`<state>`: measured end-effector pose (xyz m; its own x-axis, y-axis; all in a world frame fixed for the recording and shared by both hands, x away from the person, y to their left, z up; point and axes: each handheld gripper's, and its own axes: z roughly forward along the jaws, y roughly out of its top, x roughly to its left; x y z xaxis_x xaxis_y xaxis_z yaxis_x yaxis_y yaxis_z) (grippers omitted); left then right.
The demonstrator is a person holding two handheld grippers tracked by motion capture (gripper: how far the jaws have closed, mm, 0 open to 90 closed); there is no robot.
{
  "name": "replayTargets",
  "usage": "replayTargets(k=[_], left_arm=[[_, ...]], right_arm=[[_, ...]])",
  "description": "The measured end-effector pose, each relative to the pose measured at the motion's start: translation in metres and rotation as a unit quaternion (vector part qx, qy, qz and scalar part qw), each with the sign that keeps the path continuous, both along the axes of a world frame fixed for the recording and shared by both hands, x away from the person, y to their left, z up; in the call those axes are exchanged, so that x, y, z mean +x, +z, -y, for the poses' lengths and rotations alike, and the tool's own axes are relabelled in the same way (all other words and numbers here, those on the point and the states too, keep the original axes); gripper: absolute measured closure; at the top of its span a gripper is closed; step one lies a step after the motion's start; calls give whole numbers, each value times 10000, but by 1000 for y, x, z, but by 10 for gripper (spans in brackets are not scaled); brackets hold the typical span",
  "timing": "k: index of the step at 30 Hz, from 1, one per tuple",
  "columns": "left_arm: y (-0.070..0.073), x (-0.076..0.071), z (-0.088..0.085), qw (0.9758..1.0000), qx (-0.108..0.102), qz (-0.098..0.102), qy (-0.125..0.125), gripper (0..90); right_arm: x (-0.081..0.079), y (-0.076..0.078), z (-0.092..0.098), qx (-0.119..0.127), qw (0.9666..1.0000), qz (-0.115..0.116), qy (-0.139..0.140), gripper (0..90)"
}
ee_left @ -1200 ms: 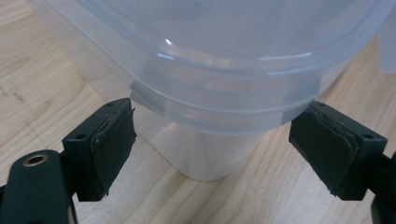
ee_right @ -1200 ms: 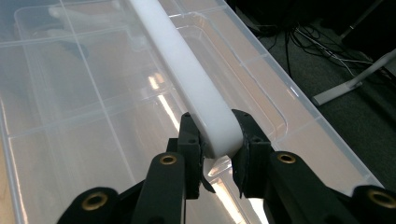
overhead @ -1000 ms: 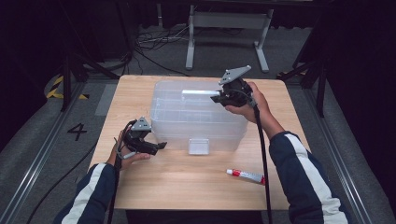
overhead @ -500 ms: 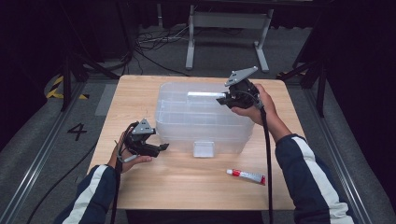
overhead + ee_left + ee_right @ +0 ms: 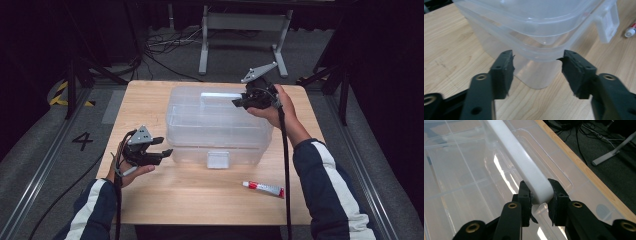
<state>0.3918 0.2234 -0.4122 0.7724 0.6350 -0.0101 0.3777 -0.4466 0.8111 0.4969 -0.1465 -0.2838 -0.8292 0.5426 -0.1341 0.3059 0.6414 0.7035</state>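
1 box, 1 tube; right gripper clamps handle, left gripper half-wide, closing, seemingly empty.

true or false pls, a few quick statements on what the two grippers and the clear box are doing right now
1. The right gripper is clamped on the white handle of the clear box. True.
2. The left gripper grips the box's corner. False: its jaws have just been closing, but the pads stand apart with the corner beyond them, untouched.
3. The tube lies inside the box. False: it lies on the table, in front of the box.
4. The box's lid is on. True.
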Motion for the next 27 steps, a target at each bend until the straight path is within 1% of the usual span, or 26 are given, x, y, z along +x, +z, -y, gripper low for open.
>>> replayTargets(k=[1,2,4,7,9,10,12,13,14,15,20,21,22,23,24,25,26,27], left_arm=[[1,0,-1,10000,-73,-27,4,477],[2,0,-2,10000,-91,-11,-20,503],[3,0,-3,9998,-211,-24,-50,537],[7,1,-1,9997,-241,53,-52,611],[9,1,0,9995,-314,61,-66,665],[11,2,0,9993,-366,80,-27,688],[13,4,-2,9983,-563,80,88,730],[13,4,-2,9983,-563,80,88,752],[13,4,-2,9982,-583,76,82,752],[13,4,-2,9985,-521,114,87,765],[11,5,3,9989,-408,195,110,833],[11,5,3,9990,-376,216,97,835],[11,5,3,9990,-376,216,97,839],[12,5,3,9991,-339,242,81,845],[12,5,3,9991,-339,242,81,849],[12,4,4,9991,-302,285,95,849],[12,4,4,9991,-296,284,95,856],[12,4,4,9991,-290,283,91,864]], right_arm=[[1,1,-1,-11,10000,-32,-19,744],[3,3,-1,-36,10000,-58,-36,743],[5,5,-2,-8,9999,-107,-102,741],[8,8,-2,-29,9998,-137,-107,739],[9,9,-2,-29,9998,-137,-124,737],[9,9,-2,-42,9998,-139,-112,736],[10,10,-3,-70,9998,-139,-98,736],[10,10,-3,-70,9998,-139,-98,736],[10,10,-3,-77,9998,-138,-87,735],[10,10,-3,-68,9998,-136,-95,735],[9,9,-2,-92,9999,-112,-42,731],[8,9,-2,-104,9999,-43,-61,715],[8,9,-2,-104,9999,-43,-61,715],[6,9,0,-92,9999,28,-98,674],[6,9,0,-92,9999,28,-98,674],[6,9,1,-72,9999,36,-89,672],[5,10,3,-20,10000,19,-84,667],[3,10,4,-42,9999,50,-96,656]])
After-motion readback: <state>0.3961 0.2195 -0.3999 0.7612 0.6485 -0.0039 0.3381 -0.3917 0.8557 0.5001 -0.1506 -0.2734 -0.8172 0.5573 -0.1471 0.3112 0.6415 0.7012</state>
